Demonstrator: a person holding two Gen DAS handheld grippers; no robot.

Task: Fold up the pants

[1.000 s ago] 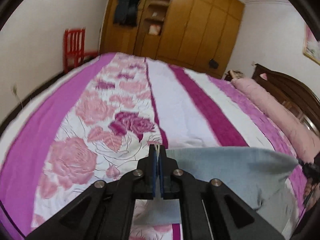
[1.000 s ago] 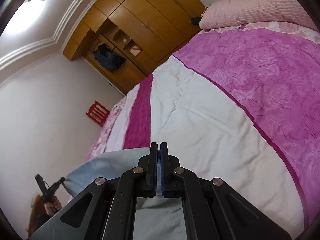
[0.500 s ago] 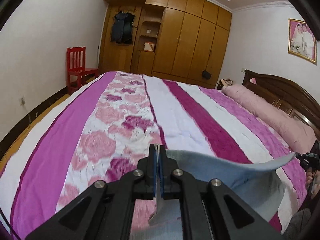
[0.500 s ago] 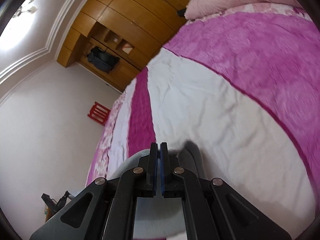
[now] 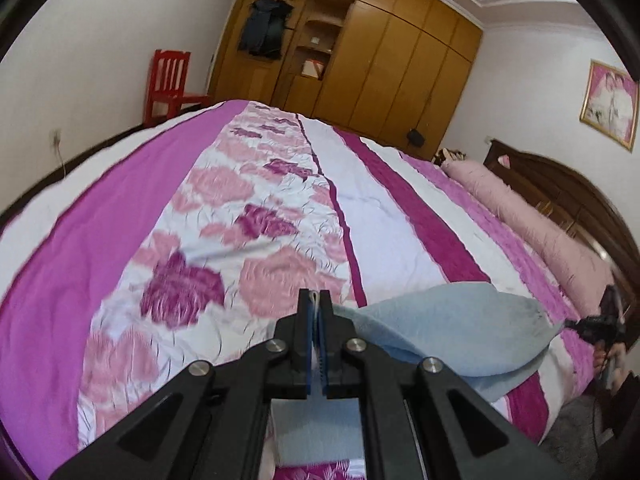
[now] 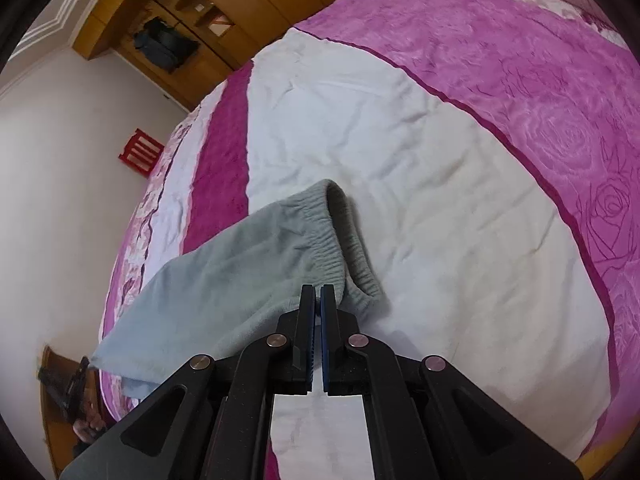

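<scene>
- Clamped on an edge of the pants (image 5: 452, 332): left gripper (image 5: 319, 308), jaws together, pale cloth pinched between them.
- Likewise clamped: right gripper (image 6: 317, 300), gripping the ribbed waistband (image 6: 340, 240).
- Carried further out over the bedspread (image 5: 248, 216) than a second ago; cloth then stretched broad and flat, now slung in a sagging fold between both grippers, lower over the bed.
- Judged mid-fold: garment being laid down, not yet flat on the bed.
- Shown only in the left view: right gripper far off at the cloth's other end, pillow (image 5: 532, 216), headboard, framed picture.
- Shown only in the right view: the open waistband hanging over the white stripe, with a shadow beneath.
</scene>
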